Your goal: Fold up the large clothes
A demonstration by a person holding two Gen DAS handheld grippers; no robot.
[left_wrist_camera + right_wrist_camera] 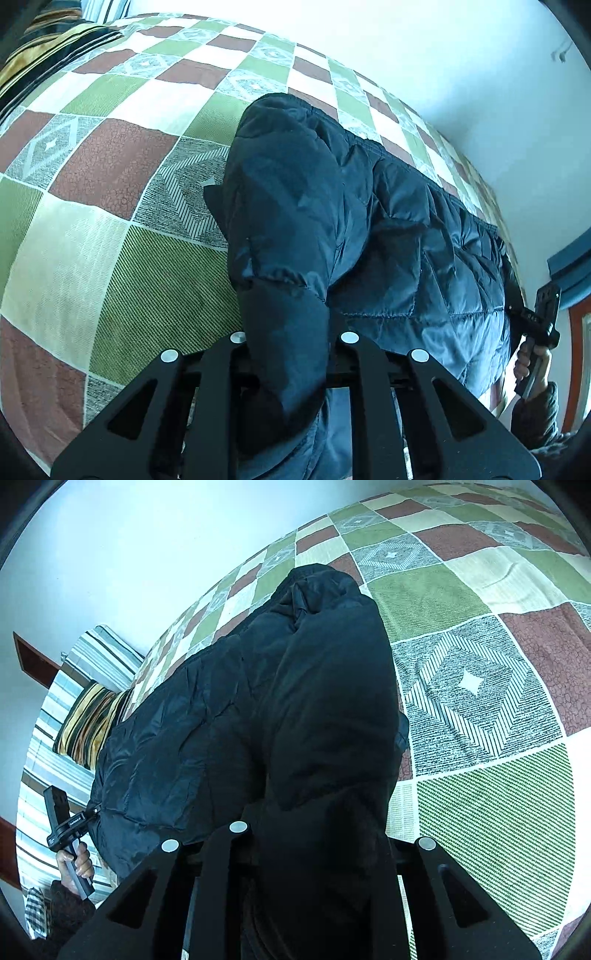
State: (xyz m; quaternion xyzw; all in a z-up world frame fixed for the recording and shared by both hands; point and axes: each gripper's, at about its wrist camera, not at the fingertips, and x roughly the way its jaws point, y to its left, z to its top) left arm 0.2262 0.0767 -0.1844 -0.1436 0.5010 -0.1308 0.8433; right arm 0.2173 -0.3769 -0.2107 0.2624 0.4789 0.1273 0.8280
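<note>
**Jacket lifted mid-fold, fold not finished**

Dark puffy jacket (pixel 369 229) hung over the checked bedspread (pixel 110 155), gripped at both ends. Left gripper (pixel 291 354) was clamped narrow on one bunched sleeve or corner; right gripper (pixel 314 842) likewise pinched a thick wad of the same jacket. Far edge touched the bed, near part was raised. Judged early-to-middle: one fold being carried over, nothing laid flat yet. Still left: laying it down, further folds, smoothing. Striped pillow (pixel 88 720) lay beyond.

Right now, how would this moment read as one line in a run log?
step: fold jacket | left gripper: jaws shut on dark puffer jacket | right gripper: jaws shut on jacket | jacket: lifted over checked bedspread
</note>
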